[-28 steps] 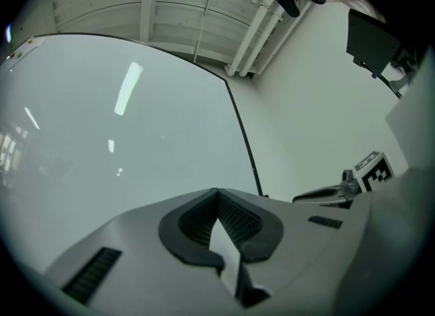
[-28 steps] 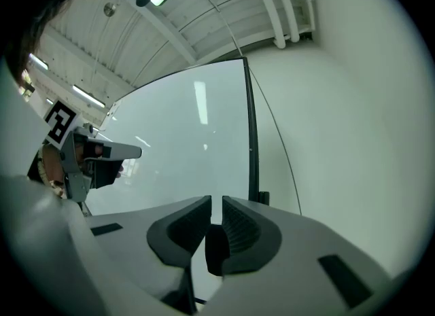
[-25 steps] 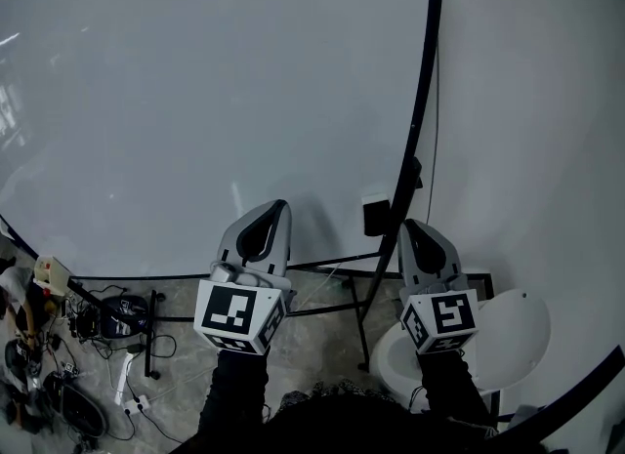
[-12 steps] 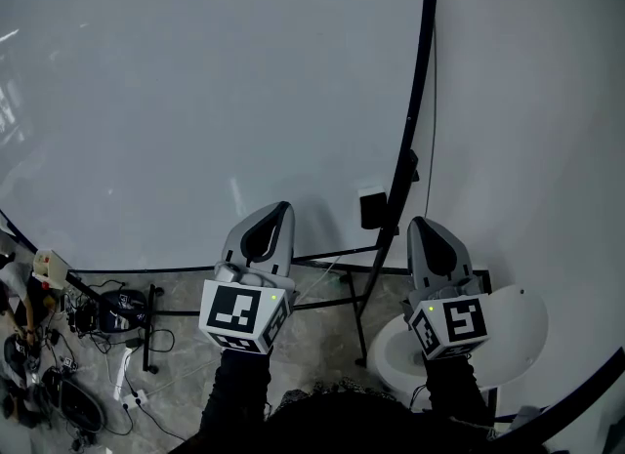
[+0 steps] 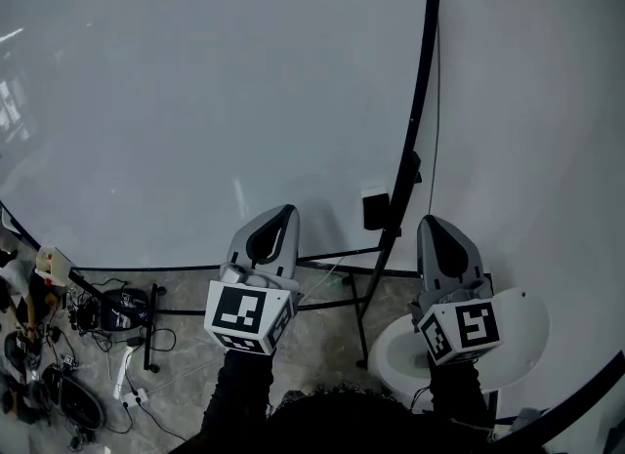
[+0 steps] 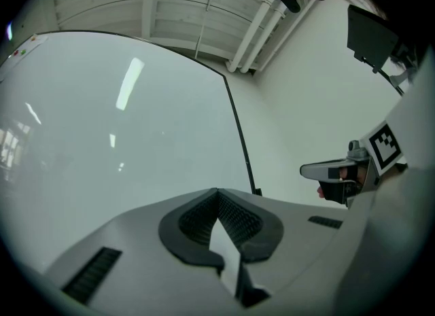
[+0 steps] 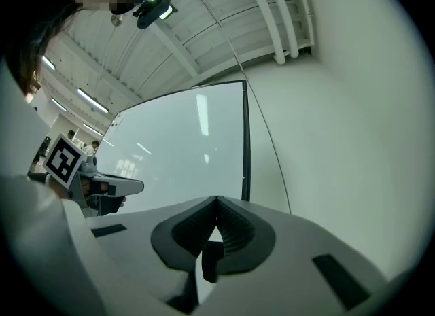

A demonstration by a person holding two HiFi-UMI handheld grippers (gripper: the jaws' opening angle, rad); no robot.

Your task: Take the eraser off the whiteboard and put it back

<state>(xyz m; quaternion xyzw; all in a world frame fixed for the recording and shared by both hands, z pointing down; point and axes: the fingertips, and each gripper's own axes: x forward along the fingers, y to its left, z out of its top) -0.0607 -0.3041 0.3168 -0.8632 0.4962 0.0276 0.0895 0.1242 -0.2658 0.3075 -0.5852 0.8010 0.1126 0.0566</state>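
The eraser [image 5: 376, 210], probably that small dark block, sits low on the whiteboard [image 5: 195, 101] by its right frame. It is likely light, stiff and magnet-held, so pinch its side edges. Left hand-held gripper [image 5: 285, 210] and right hand-held gripper [image 5: 433, 221] are both closed and empty.

The left gripper [image 5: 280, 216] points forward, jaws pressed together with nothing between them. The right gripper [image 5: 437, 225] lies parallel beside it, well apart, jaws likewise closed and empty. Dark sleeves [image 5: 234, 392] run back from the marker cubes [image 5: 244, 313].
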